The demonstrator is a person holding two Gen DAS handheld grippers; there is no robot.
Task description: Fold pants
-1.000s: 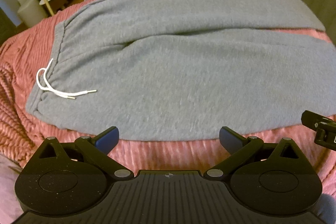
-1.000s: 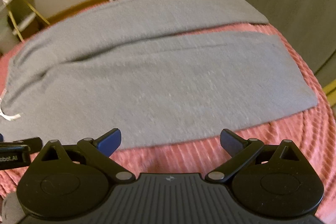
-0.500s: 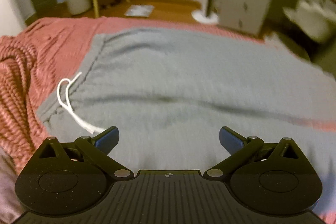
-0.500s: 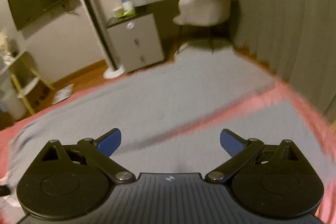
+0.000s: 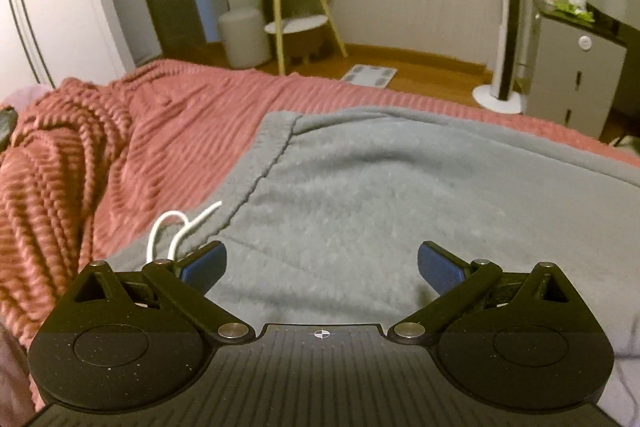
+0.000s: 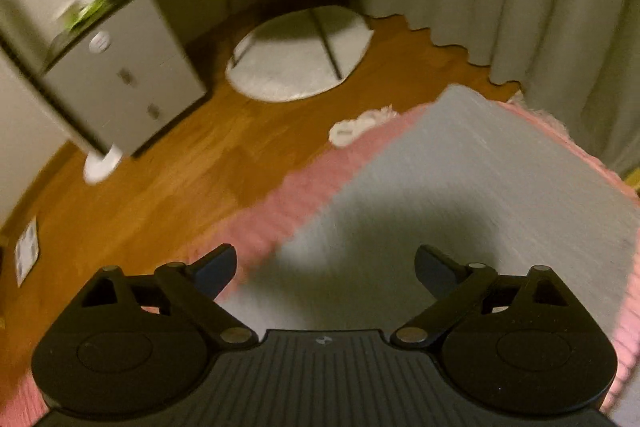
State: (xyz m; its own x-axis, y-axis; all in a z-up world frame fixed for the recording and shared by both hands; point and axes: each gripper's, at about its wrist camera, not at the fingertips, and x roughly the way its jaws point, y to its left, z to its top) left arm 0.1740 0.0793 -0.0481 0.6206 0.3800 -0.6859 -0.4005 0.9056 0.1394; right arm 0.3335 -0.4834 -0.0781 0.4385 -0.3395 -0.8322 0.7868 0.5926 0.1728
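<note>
Pants (image 5: 420, 195), grey, lie flat on pink blanket (image 5: 140, 131) over the bed. White drawstring (image 5: 172, 227) at the waistband, just beside left gripper (image 5: 322, 263). Left jaws wide, nothing between them, over the waist area. Right gripper (image 6: 324, 267) jaws wide, empty, over the leg end (image 6: 480, 179) near blanket edge; view blurred.

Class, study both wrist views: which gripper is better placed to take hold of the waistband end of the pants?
Left. The left gripper hangs open beside the waistband and drawstring; the right gripper faces a leg end.
</note>
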